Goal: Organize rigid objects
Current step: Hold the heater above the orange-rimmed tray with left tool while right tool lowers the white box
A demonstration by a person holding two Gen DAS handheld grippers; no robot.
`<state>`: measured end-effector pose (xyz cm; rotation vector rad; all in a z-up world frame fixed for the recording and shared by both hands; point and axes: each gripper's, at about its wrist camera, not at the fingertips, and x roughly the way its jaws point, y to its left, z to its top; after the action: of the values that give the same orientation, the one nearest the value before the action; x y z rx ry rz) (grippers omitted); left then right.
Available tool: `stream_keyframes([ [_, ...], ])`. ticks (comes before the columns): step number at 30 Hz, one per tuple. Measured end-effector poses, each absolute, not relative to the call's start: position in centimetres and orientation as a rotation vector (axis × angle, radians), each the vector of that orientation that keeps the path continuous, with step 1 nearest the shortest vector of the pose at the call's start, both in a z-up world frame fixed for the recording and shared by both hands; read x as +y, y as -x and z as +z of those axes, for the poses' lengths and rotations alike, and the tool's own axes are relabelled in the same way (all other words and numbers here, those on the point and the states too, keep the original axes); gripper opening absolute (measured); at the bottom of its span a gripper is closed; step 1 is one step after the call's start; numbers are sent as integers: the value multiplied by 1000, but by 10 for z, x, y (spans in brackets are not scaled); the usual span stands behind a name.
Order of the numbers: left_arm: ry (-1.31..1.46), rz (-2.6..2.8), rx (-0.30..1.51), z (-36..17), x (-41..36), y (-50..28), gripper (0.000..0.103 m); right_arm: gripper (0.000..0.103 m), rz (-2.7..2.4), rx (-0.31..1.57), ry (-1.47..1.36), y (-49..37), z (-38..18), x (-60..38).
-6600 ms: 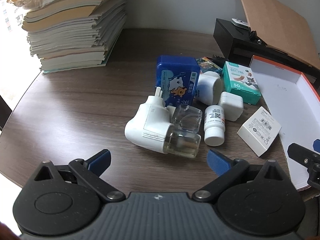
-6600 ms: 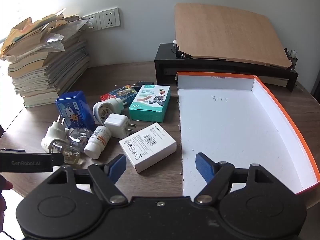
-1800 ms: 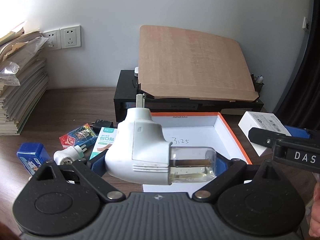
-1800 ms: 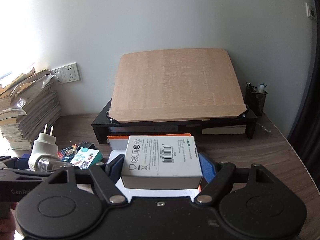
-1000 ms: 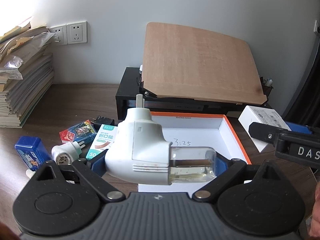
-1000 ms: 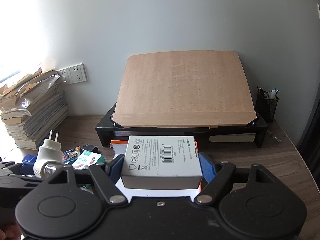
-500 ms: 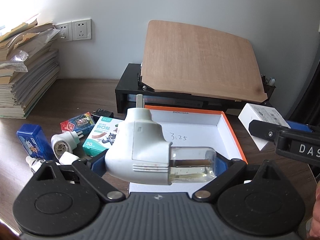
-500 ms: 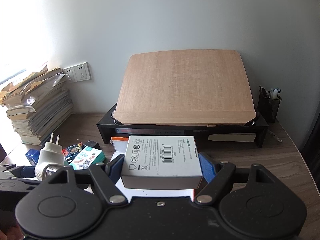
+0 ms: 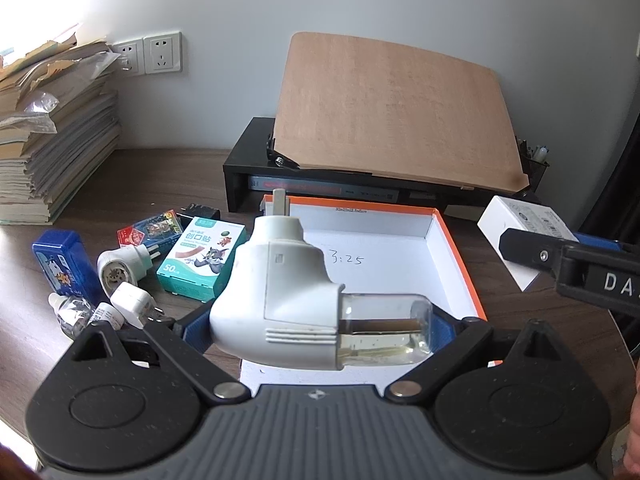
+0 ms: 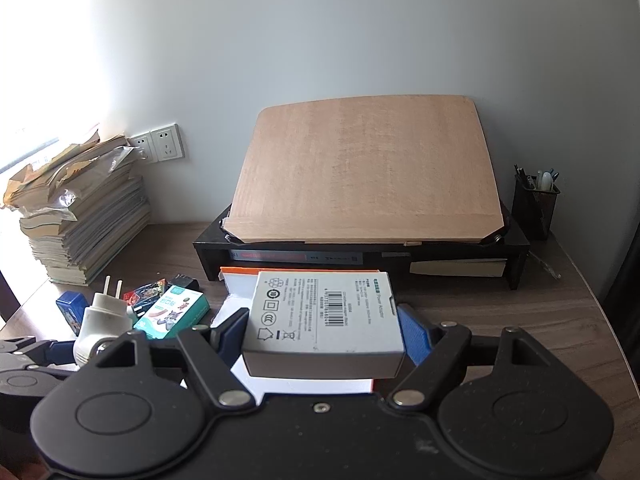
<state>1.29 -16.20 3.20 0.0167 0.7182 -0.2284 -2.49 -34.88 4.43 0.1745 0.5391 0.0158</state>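
My left gripper (image 9: 320, 326) is shut on a white plug-in repellent heater (image 9: 280, 300) with a clear liquid bottle, held sideways with its prongs pointing away. It hangs above the near end of the white, orange-rimmed box tray (image 9: 380, 280). My right gripper (image 10: 322, 334) is shut on a white barcode-labelled adapter box (image 10: 324, 312), held above the same tray (image 10: 240, 286). In the left wrist view that adapter box (image 9: 520, 220) is to the right of the tray.
Left of the tray lie a teal plaster box (image 9: 202, 256), a blue tin (image 9: 60, 264), a round white plug (image 9: 120, 272), a small adapter (image 9: 130, 304), small bottles and a red pack. Behind stand a black riser with a wooden board (image 9: 392, 112), a paper stack (image 9: 48, 152) and a pen holder (image 10: 534, 208).
Both grippers, open over the table at first, now hold the heater and the adapter box in the air. Over the last second both views shifted a little; the grips are unchanged.
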Motion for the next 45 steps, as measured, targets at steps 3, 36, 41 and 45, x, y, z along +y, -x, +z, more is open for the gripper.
stream_keyframes([
  [3, -12, -232, 713, 33, -164, -13, 101, 92, 9, 535, -174, 28, 45, -350],
  [36, -58, -342, 752, 17, -162, -54, 101, 92, -101, 585, -190, -9, 29, -335],
  [41, -67, -361, 768, 11, -159, -66, 101, 92, -115, 604, -198, -26, 23, -329],
  [45, -76, -372, 778, 7, -157, -75, 101, 92, -118, 622, -202, -41, 17, -324],
])
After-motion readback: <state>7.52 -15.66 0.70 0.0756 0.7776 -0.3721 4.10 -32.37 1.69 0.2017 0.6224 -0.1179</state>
